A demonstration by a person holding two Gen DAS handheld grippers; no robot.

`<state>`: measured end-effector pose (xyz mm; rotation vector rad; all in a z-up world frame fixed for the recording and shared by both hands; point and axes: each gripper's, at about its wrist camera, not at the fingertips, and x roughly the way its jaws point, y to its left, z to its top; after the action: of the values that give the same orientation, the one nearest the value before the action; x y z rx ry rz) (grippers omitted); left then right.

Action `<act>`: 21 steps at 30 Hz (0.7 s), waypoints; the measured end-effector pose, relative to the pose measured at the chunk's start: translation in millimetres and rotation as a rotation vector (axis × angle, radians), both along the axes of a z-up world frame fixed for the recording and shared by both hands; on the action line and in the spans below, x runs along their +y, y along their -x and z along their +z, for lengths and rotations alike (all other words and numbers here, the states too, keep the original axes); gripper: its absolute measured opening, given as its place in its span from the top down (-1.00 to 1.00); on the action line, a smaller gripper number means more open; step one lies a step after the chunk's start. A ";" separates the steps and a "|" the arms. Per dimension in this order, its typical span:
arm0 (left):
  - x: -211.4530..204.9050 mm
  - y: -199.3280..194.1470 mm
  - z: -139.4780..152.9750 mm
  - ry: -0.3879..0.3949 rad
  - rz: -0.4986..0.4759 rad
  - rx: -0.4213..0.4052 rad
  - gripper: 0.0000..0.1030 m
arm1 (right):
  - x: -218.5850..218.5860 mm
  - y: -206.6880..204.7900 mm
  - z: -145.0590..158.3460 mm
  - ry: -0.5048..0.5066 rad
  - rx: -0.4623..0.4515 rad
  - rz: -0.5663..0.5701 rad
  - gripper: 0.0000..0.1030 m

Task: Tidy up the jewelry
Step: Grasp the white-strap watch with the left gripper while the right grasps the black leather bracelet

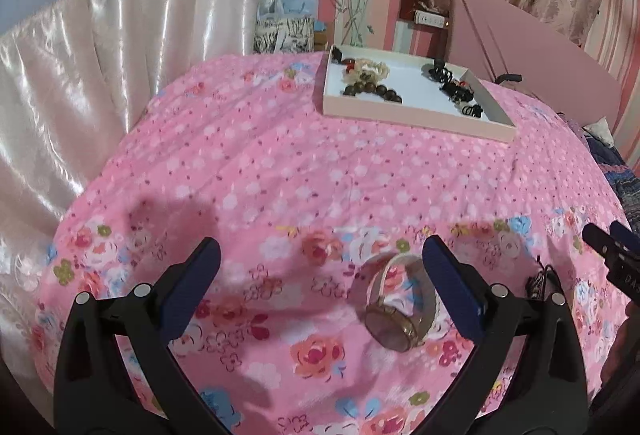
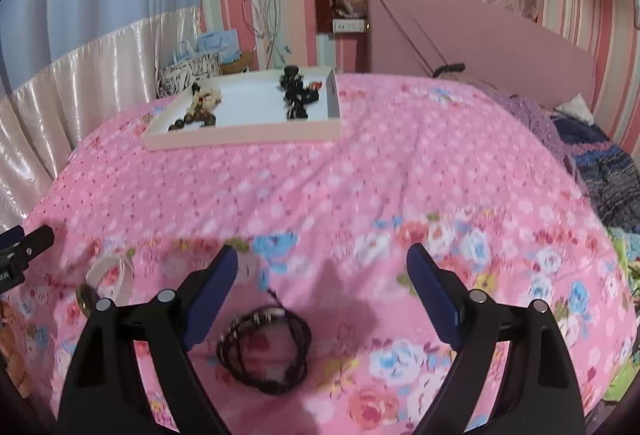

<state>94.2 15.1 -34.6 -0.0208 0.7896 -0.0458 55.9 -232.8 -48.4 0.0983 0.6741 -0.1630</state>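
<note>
A wristwatch with a pale strap and a round brownish face lies on the pink floral bedspread, just inside the right finger of my open left gripper. The watch also shows at the left in the right wrist view. A black corded bracelet lies on the spread between the fingers of my open right gripper, nearer the left one. Neither gripper touches its item. At the far end sits a pink-walled white tray holding a wooden bead bracelet, pearls and black hair ties.
The tray lies far across the bed. A pink headboard stands behind it, shiny cream curtains hang on the left, and knitted blankets are piled at the right. The right gripper's tip shows at the left view's right edge.
</note>
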 end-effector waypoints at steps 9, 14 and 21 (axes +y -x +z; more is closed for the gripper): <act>-13.3 1.0 -22.0 -0.044 -0.043 0.059 -0.94 | -10.0 2.7 -21.9 -0.033 0.079 -0.014 -0.68; -20.0 -4.5 -29.3 -0.056 -0.068 0.084 -0.94 | -7.6 -1.1 -34.1 -0.038 0.128 0.001 -0.68; -13.6 -16.3 -37.1 -0.006 -0.076 0.132 -0.94 | -6.8 -3.7 -41.4 -0.048 0.155 0.029 -0.68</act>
<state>110.5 1.6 -71.7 0.0118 0.9222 -0.1154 59.6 -239.6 -89.8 0.1223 0.8340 -0.1272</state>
